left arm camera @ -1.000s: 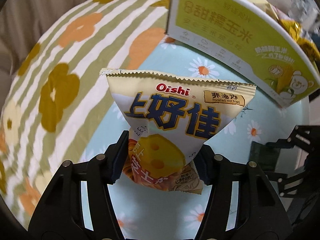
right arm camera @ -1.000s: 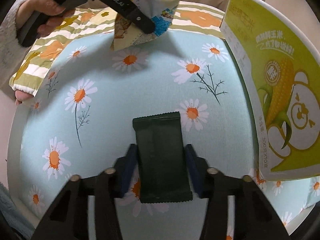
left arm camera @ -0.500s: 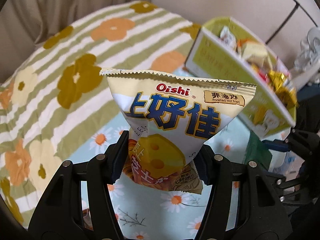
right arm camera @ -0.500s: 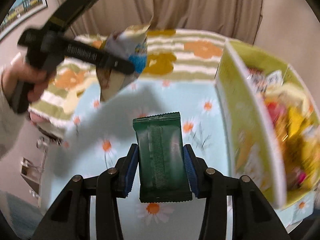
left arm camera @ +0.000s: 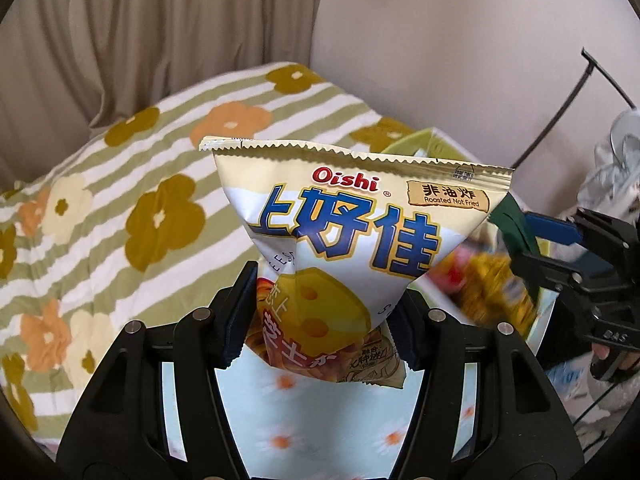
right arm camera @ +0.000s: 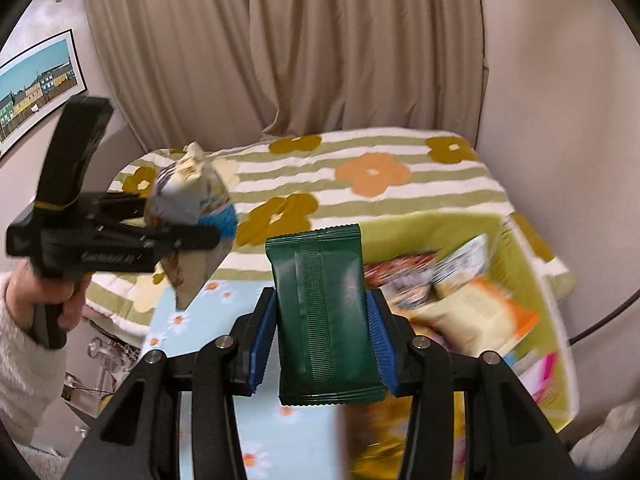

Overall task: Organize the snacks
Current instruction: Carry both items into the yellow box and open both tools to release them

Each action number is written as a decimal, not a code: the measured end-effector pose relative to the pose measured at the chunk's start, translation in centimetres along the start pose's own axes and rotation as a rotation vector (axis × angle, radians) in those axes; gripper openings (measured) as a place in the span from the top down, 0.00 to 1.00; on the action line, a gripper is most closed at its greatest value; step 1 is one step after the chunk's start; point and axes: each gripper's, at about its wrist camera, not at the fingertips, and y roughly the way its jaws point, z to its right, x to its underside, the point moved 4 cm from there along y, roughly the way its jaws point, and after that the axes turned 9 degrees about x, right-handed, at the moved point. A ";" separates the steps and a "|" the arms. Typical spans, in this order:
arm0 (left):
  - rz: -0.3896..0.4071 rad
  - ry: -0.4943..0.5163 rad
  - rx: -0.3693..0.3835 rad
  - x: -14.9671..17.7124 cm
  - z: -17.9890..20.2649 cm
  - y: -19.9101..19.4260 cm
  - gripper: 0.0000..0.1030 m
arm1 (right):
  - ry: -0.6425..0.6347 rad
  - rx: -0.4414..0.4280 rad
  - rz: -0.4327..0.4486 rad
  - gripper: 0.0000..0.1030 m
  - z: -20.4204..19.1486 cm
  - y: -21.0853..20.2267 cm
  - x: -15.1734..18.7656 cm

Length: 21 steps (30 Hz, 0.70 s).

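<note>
My left gripper (left arm camera: 320, 320) is shut on a cream Oishi chip bag (left arm camera: 360, 248) and holds it upright, high above the daisy-print table (left arm camera: 320, 432). The same bag (right arm camera: 192, 208) shows in the right wrist view, held at the left. My right gripper (right arm camera: 320, 344) is shut on a dark green snack packet (right arm camera: 324, 320), raised above the table beside the yellow-green snack box (right arm camera: 516, 264). The box holds several snack packets (right arm camera: 472, 312). The right gripper with its green packet (left arm camera: 512, 224) shows at the right of the left wrist view.
A bed with a striped flower quilt (left arm camera: 120, 200) lies behind the table. Beige curtains (right arm camera: 320, 60) hang at the back. A framed picture (right arm camera: 36, 88) hangs on the left wall. A black stand (left arm camera: 560, 120) and white cloth (left arm camera: 616, 176) are at the right.
Both grippers have risen well above the table with their snacks. The views have tilted up, showing the curtains and walls. The open top of the snack box has come into view.
</note>
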 end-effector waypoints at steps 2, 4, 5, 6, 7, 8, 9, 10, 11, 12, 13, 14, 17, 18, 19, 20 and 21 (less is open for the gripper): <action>0.013 -0.027 -0.007 -1.1 2.0 1.0 0.46 | -0.009 -0.009 0.001 0.60 2.4 0.2 -0.8; 0.025 -0.052 -0.011 -2.1 4.0 2.2 0.46 | -0.018 -0.014 0.000 0.60 5.1 0.6 -1.6; 0.030 -0.065 -0.011 -2.7 5.1 3.0 0.46 | -0.024 -0.017 0.001 0.60 6.4 0.8 -1.9; 0.033 -0.073 -0.013 -3.1 5.8 3.6 0.46 | -0.027 -0.019 0.000 0.60 7.5 1.0 -2.1; 0.036 -0.089 -0.019 -3.6 6.8 4.6 0.46 | -0.028 -0.020 0.000 0.60 8.3 1.1 -2.3; 0.036 -0.104 -0.019 -4.0 7.4 5.3 0.46 | -0.028 -0.021 -0.002 0.60 9.1 1.2 -2.5; 0.035 -0.118 -0.015 -4.3 8.0 5.9 0.46 | -0.026 -0.024 -0.007 0.60 10.2 1.5 -2.7; 0.033 -0.134 -0.010 -4.5 8.5 6.8 0.46 | -0.023 -0.028 -0.011 0.60 11.2 1.8 -2.9; 0.029 -0.147 -0.009 -4.8 9.0 7.5 0.46 | -0.021 -0.032 -0.013 0.60 11.9 2.0 -3.0; 0.019 -0.159 -0.010 -5.1 9.7 8.5 0.46 | -0.020 -0.035 -0.018 0.60 12.6 2.3 -3.1; 0.009 -0.167 -0.012 -5.3 10.0 9.2 0.46 | -0.018 -0.037 -0.023 0.60 13.4 2.5 -3.1; -0.004 -0.177 -0.011 -5.4 10.4 10.1 0.46 | -0.013 -0.041 -0.028 0.60 14.0 2.8 -3.1; -0.043 -0.205 0.002 -5.9 11.0 12.5 0.46 | 0.005 -0.059 -0.048 0.60 15.6 3.9 -3.2; -0.059 -0.212 0.002 -6.1 11.1 13.3 0.46 | 0.009 -0.064 -0.053 0.60 15.9 4.2 -3.2; -0.074 -0.217 0.000 -6.1 11.0 14.0 0.46 | 0.013 -0.068 -0.058 0.60 16.1 4.6 -3.2; -0.090 -0.225 0.001 -6.1 11.1 14.7 0.46 | 0.017 -0.072 -0.063 0.60 16.4 4.9 -3.2; -0.103 -0.232 0.003 -6.1 11.0 15.2 0.46 | 0.021 -0.074 -0.066 0.60 16.7 5.1 -3.2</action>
